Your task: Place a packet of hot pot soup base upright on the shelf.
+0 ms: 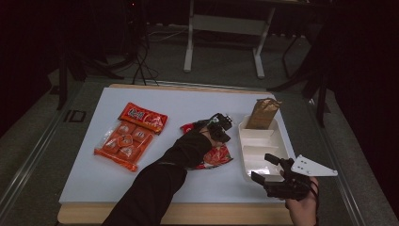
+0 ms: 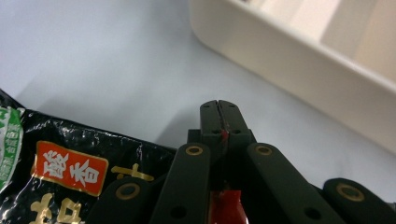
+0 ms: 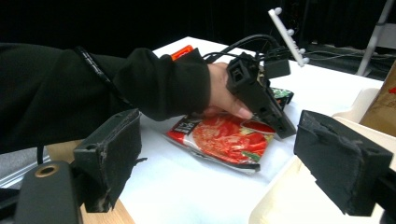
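A red and black noodle packet [image 1: 217, 157] lies flat on the white table top, just left of a white divided tray [image 1: 251, 170]. My left gripper [image 1: 222, 136] points down at the packet's far edge. Its jaws are shut, and a red sliver of the packet [image 2: 70, 170] shows between them in the left gripper view. In the right gripper view that left gripper [image 3: 285, 130] pinches the corner of the packet [image 3: 224, 140]. My right gripper [image 1: 262, 167] hovers over the tray's near end, its foam pads [image 3: 112, 158] wide apart with nothing between them.
A brown paper bag [image 1: 262, 113] stands in the tray's far compartment. Two orange snack packs [image 1: 142, 117] [image 1: 121, 143] lie at the left of the table. The tray wall [image 2: 303, 60] is close to the left gripper. A metal stand [image 1: 225, 28] is on the floor beyond.
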